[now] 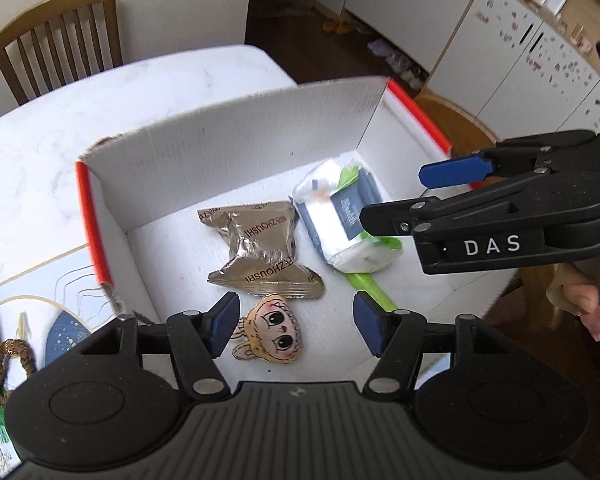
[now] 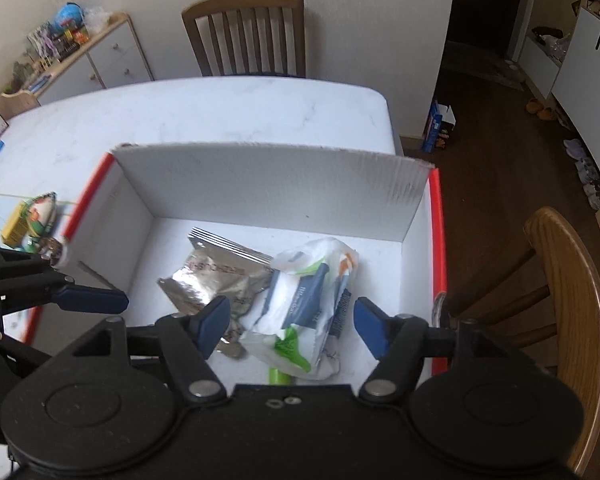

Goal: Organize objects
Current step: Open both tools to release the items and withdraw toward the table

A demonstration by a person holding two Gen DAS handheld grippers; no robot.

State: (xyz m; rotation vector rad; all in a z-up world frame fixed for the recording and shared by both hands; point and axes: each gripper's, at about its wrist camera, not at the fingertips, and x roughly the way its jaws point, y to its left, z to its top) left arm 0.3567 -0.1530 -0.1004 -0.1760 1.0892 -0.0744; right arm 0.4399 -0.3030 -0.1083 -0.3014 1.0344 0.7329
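Note:
A white box (image 1: 236, 152) with red edges stands on the table. In it lie a silver-brown snack packet (image 1: 260, 252), a white and blue tissue pack (image 1: 340, 216) over a green stick (image 1: 370, 286), and a cartoon face charm (image 1: 272, 332). My left gripper (image 1: 296, 328) is open and empty, just above the charm. My right gripper (image 2: 290, 326) is open and empty above the tissue pack (image 2: 308, 300), beside the snack packet (image 2: 216, 272). It shows from the side in the left wrist view (image 1: 404, 200). The box wall (image 2: 272, 184) stands behind.
Left of the box a patterned mat (image 1: 40, 300) holds a brown cord loop (image 1: 12, 364) and green toys (image 2: 36, 216). Wooden chairs stand behind the table (image 2: 248, 32) and at the right (image 2: 568, 304). The white table (image 2: 220, 108) extends behind the box.

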